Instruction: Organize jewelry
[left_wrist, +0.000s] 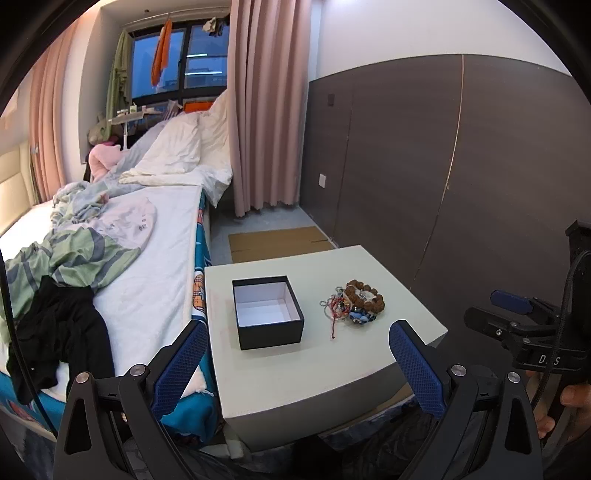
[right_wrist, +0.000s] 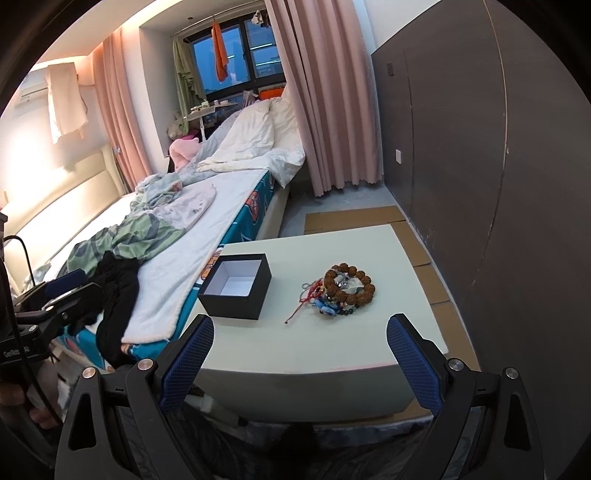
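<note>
An open black box with a white inside stands empty on a pale low table. To its right lies a heap of jewelry: a brown bead bracelet, red cords, rings and blue pieces. In the right wrist view the box sits left of the heap on the table. My left gripper is open and empty, short of the table's near edge. My right gripper is open and empty too, above the near edge. It shows at the right edge of the left wrist view.
A bed with rumpled clothes and pillows runs along the table's left side. A dark panelled wall stands to the right. Flat cardboard lies on the floor behind the table. A pink curtain hangs at the back.
</note>
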